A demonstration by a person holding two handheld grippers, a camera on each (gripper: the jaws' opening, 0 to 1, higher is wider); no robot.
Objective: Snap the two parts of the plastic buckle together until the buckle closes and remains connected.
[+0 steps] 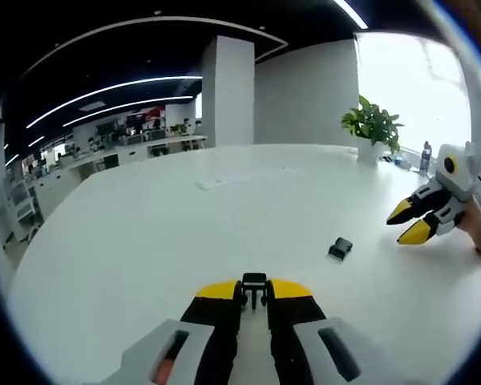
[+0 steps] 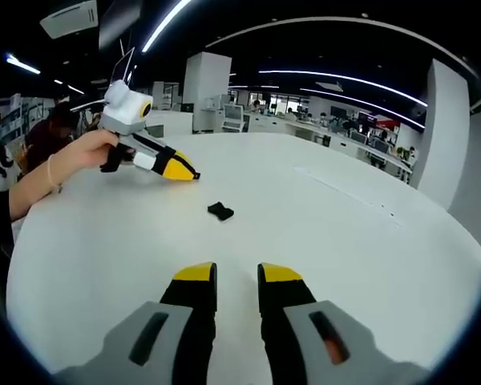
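Note:
One black buckle part (image 1: 254, 289) sits pinched between the yellow tips of my left gripper (image 1: 254, 295), low in the left gripper view just above the white table. The other black buckle part (image 1: 341, 248) lies loose on the table to the right and further out. In the right gripper view this loose part (image 2: 220, 211) lies ahead of my right gripper (image 2: 236, 277), whose jaws stand apart with nothing between them. The right gripper (image 1: 410, 224) also appears at the right of the left gripper view, beyond the loose part. A hand holds the left gripper (image 2: 188, 174) at upper left.
A large round white table (image 1: 184, 241) carries everything. A potted plant (image 1: 373, 124) and a bottle (image 1: 425, 156) stand at its far edge. A person's arm (image 2: 44, 180) reaches in from the left. Office desks lie beyond the table.

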